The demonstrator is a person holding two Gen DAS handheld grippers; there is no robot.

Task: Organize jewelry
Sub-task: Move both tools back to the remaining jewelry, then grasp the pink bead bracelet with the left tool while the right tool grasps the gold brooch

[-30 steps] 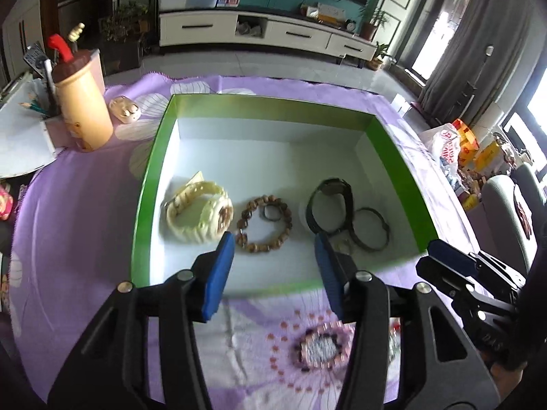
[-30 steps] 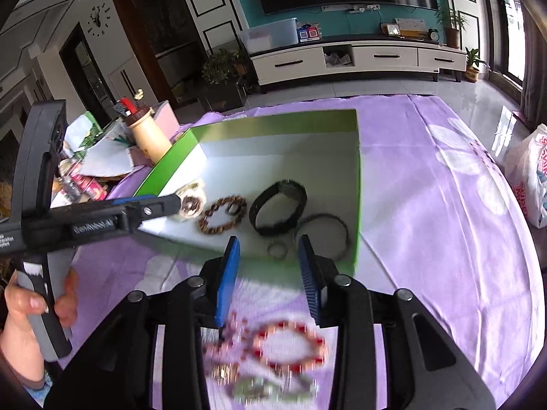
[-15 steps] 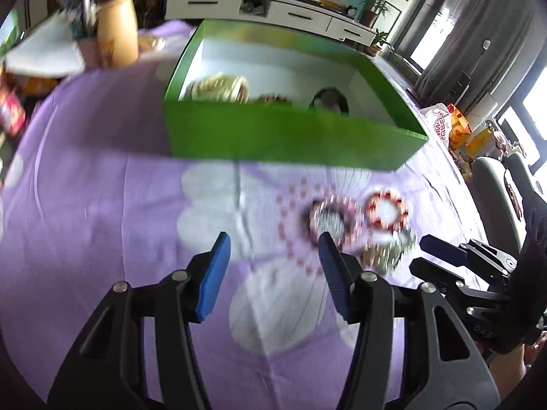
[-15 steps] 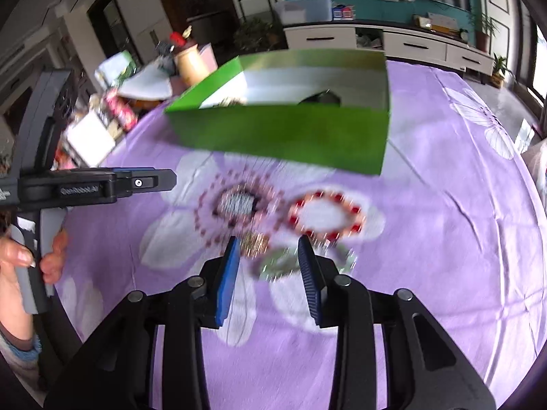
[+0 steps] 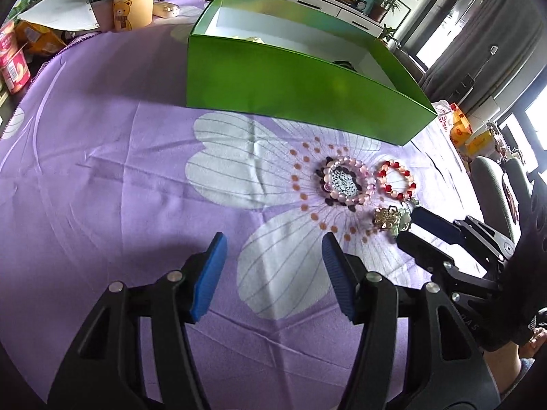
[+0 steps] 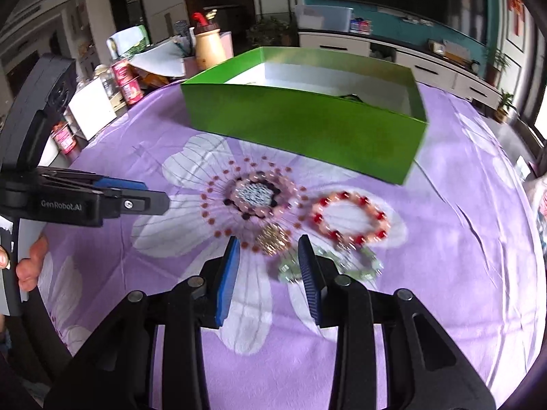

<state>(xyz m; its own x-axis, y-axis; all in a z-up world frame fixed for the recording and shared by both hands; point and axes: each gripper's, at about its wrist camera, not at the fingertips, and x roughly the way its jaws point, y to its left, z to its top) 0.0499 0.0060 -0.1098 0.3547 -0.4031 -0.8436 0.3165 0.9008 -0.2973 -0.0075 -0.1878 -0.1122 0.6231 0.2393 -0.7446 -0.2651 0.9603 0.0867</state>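
The left claw (image 5: 271,256) hangs released over the purple cloth (image 5: 102,177) on the tabletop, its blue pads wide apart with nothing between them. Ahead of it and to its right lie a pink bracelet (image 5: 343,180) and, just beside that, a red bracelet (image 5: 396,179). The green box (image 5: 290,92) stands well beyond them, its near wall square to the claw. Left of this claw the cloth runs bare to the tabletop's edge, where a tan bottle (image 5: 132,0) and red cups (image 5: 13,68) crowd the rim.

The right claw (image 6: 268,256) is also released and grasps nothing. A gold trinket (image 6: 273,239) lies just ahead of its tips, in line with the gap between them. A pale green bracelet (image 6: 362,270) sits partly behind its right finger, the near arc cut off. The red bracelet (image 6: 350,218) lies ahead to its right, the pink bracelet (image 6: 256,194) ahead to its left, the box (image 6: 301,130) beyond both. Right of this claw the cloth (image 6: 461,239) is open to the edge.

In the left view the right claw's tips (image 5: 417,225) overlap the gold and green pieces. The box's near wall hides nearly all its contents; only a dark sliver and a pale one show over the rim. The jewelry in the right view is blurred.
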